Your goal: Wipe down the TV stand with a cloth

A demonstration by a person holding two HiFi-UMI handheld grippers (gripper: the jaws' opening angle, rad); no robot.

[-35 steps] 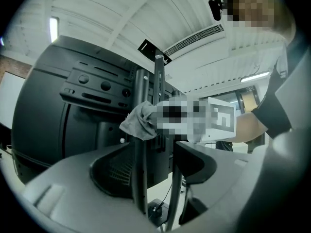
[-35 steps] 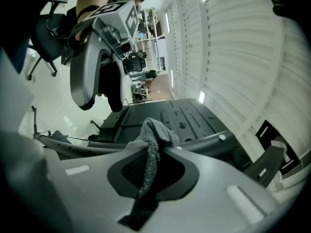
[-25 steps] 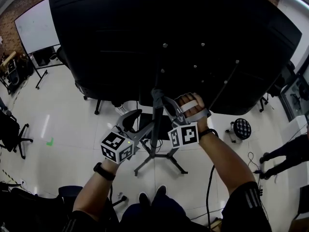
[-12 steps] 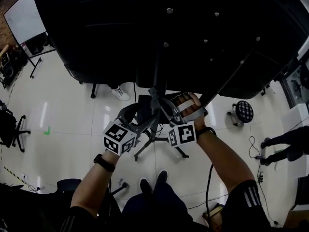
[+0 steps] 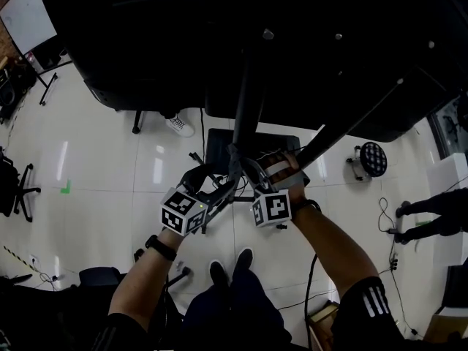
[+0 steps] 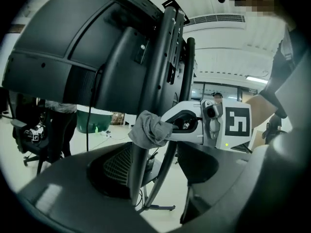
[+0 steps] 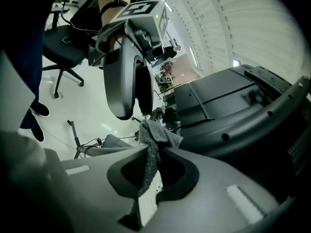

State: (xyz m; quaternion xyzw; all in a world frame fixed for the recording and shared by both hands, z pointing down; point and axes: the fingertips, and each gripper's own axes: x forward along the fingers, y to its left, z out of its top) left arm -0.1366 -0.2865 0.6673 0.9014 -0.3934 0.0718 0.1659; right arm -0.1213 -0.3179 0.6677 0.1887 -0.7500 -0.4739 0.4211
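Note:
The TV shows its black back, filling the top of the head view. Its dark stand pole runs down between my hands. My right gripper is shut on a grey cloth, which is bunched against the pole. In the left gripper view the cloth wraps the pole, with the right gripper pinching it. My left gripper stands open with the pole between its jaws, floor showing beside it. The right gripper view shows the cloth hanging from the right gripper, and the left gripper beyond.
The stand's legs and a dark base plate spread over the white tiled floor under my hands. A perforated stool stands at the right, and a person's legs show at the right edge. Cables trail on the floor. My feet are just below.
Both grippers have slid down the pole toward the stand's base, the cloth going with the right one. The TV has come to fill more of the top of the view.

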